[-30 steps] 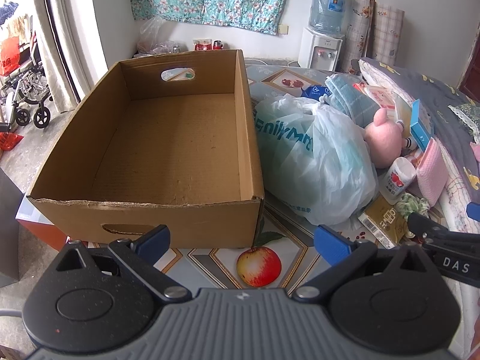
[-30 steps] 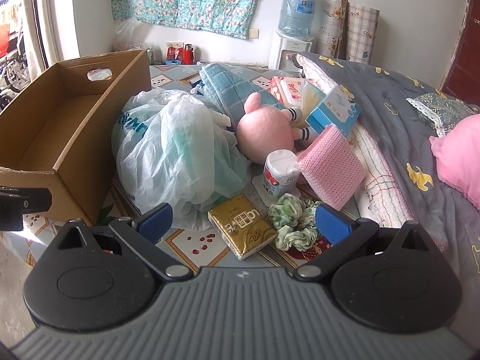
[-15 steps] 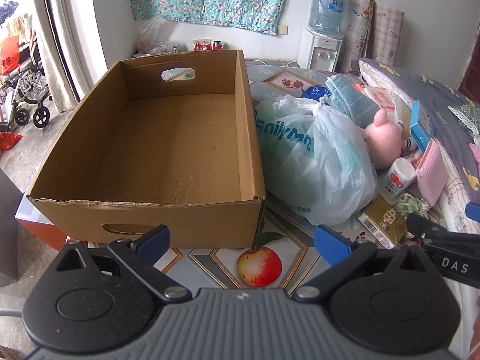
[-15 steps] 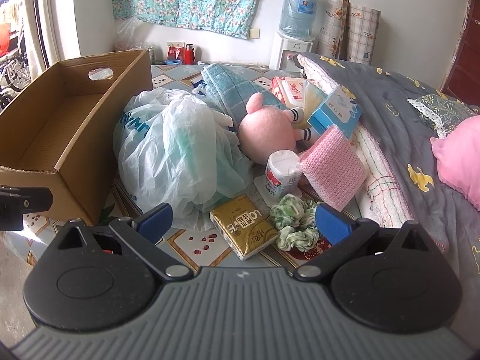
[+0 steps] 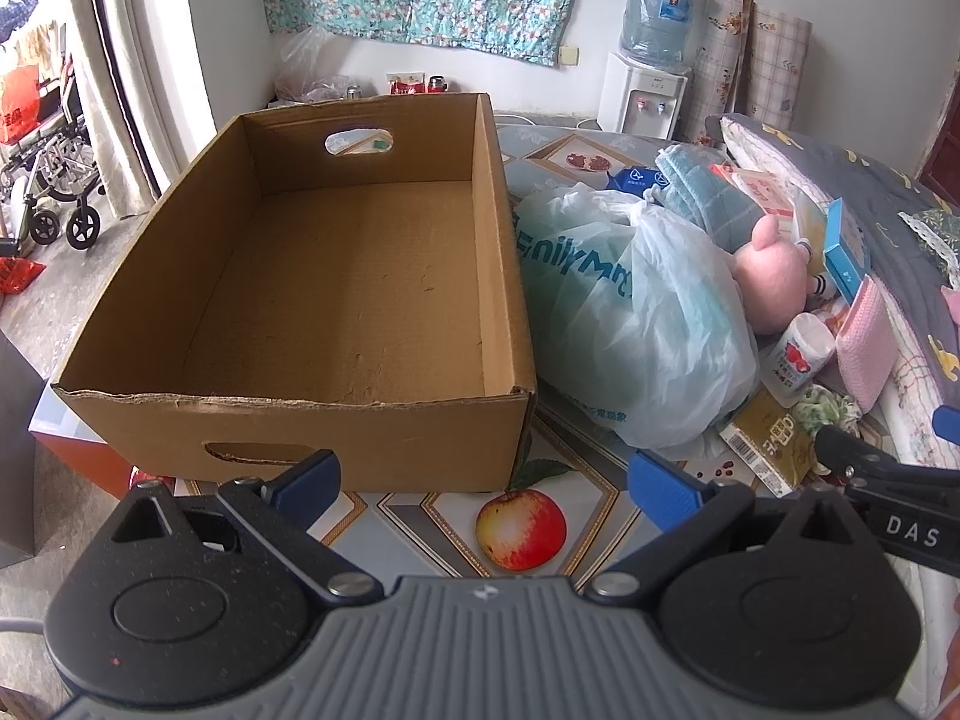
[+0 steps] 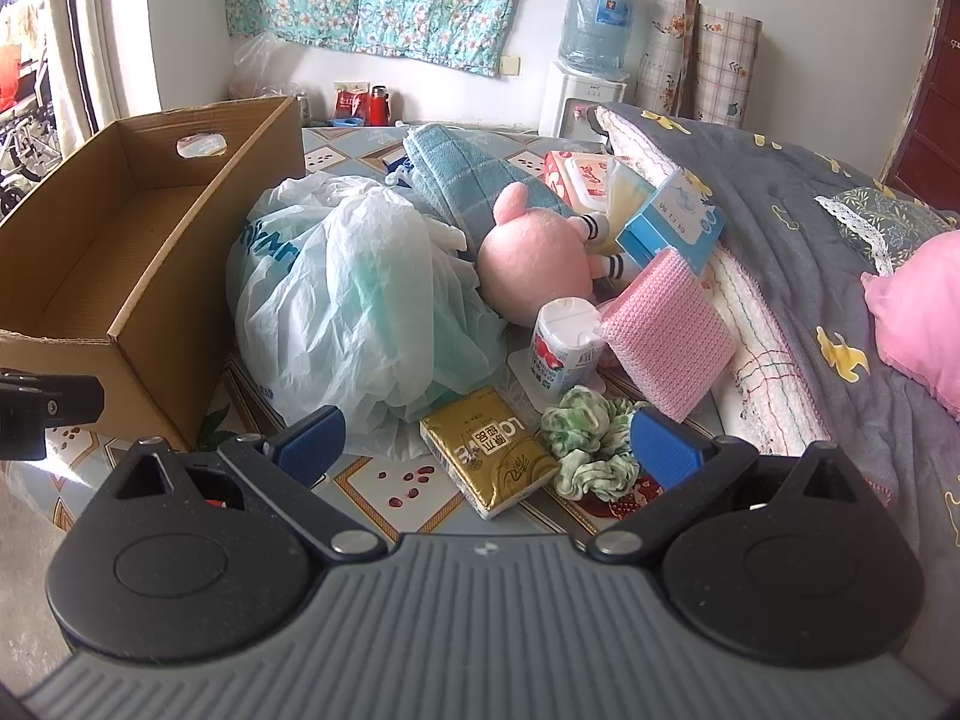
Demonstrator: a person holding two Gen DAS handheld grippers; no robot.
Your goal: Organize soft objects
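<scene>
An empty cardboard box (image 5: 336, 294) stands on the patterned table, also in the right wrist view (image 6: 120, 252). Right of it lies a stuffed plastic bag (image 6: 354, 306), a pink plush toy (image 6: 534, 264), a blue towel (image 6: 468, 174), a pink knitted pad (image 6: 666, 336) and a green scrunchie (image 6: 585, 438). My left gripper (image 5: 483, 483) is open and empty in front of the box. My right gripper (image 6: 486, 447) is open and empty just before a gold tissue pack (image 6: 489, 459) and the scrunchie.
A small white bottle (image 6: 564, 342), a blue carton (image 6: 672, 228) and a red-white pack (image 6: 579, 177) lie among the soft things. A grey quilt (image 6: 798, 222) and a pink pillow (image 6: 918, 312) lie to the right. A water dispenser (image 6: 585, 78) stands at the wall.
My right gripper has drifted slightly forward and right toward the pile. The left gripper has hardly moved.
</scene>
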